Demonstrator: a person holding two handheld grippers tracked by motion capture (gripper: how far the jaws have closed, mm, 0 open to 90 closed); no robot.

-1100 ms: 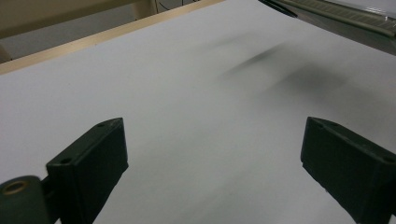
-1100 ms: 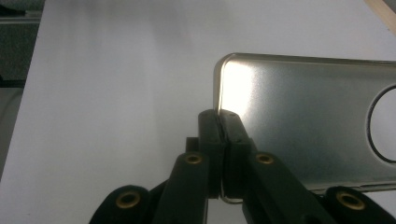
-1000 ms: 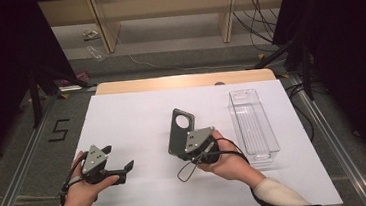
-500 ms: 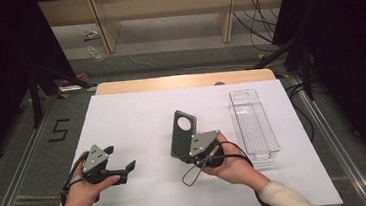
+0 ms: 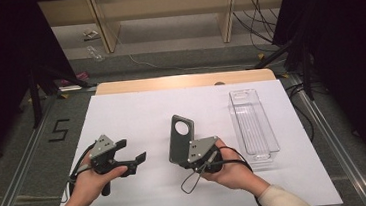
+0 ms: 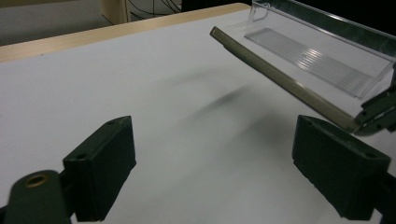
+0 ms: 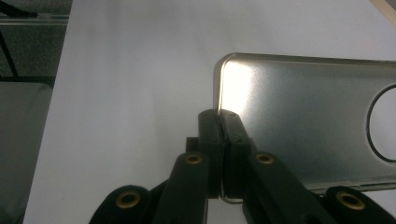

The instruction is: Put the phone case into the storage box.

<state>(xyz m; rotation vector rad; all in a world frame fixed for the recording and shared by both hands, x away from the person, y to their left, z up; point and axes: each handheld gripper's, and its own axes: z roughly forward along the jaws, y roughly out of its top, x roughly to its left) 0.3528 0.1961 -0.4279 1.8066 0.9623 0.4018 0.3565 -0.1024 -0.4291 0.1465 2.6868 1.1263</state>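
Between your left gripper (image 5: 131,151) and the plate (image 5: 180,138) the worktop (image 5: 136,112) lies bare, so you can pass there. On the right, the clear tray (image 5: 253,122) blocks that side.

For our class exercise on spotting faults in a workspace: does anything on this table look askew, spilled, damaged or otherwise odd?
Nothing looks spilled or damaged. The grey plate with a round hole stands tilted off the table only because the right gripper is shut on its edge. The clear tray lies flat at the right, and the left gripper is open with nothing between its jaws.
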